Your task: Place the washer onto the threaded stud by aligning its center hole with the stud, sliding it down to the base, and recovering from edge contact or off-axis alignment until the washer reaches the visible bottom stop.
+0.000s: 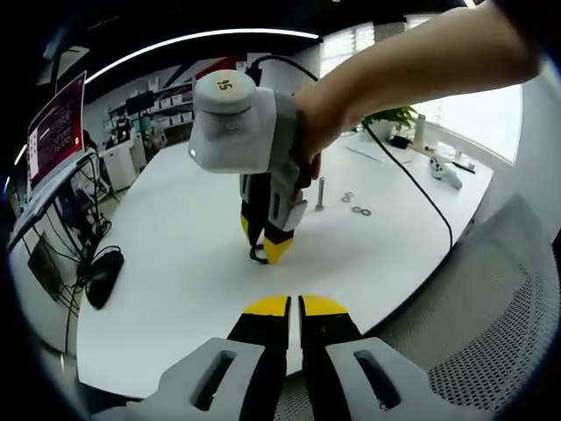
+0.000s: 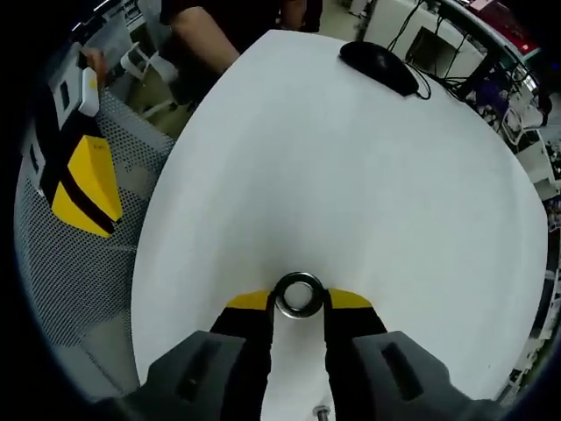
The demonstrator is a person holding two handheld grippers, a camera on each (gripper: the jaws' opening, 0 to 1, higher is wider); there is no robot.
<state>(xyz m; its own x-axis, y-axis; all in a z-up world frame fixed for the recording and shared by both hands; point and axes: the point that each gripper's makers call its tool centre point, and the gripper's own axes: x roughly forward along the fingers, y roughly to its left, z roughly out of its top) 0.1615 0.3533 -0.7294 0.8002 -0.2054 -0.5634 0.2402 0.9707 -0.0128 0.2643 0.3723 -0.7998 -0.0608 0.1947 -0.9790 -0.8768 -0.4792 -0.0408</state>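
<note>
Left gripper view: left hand-held gripper (image 1: 294, 309) clenched, empty, low over the desk (image 1: 175, 263); right hand-held gripper (image 1: 266, 250) pinches the washer (image 1: 259, 255) at the desk surface, upright threaded stud (image 1: 320, 193) just beyond. Right gripper view: washer (image 2: 299, 294) gripped flat between yellow tips, right hand nearer the stud.

The right gripper (image 1: 263, 250) has a grey housing marked "95", black fingers (image 1: 252, 224) with yellow tips, and a black cable.

Threaded stud (image 1: 320, 193) stands on the table (image 1: 175, 263), spare washers (image 1: 355, 205) beside it.
</note>
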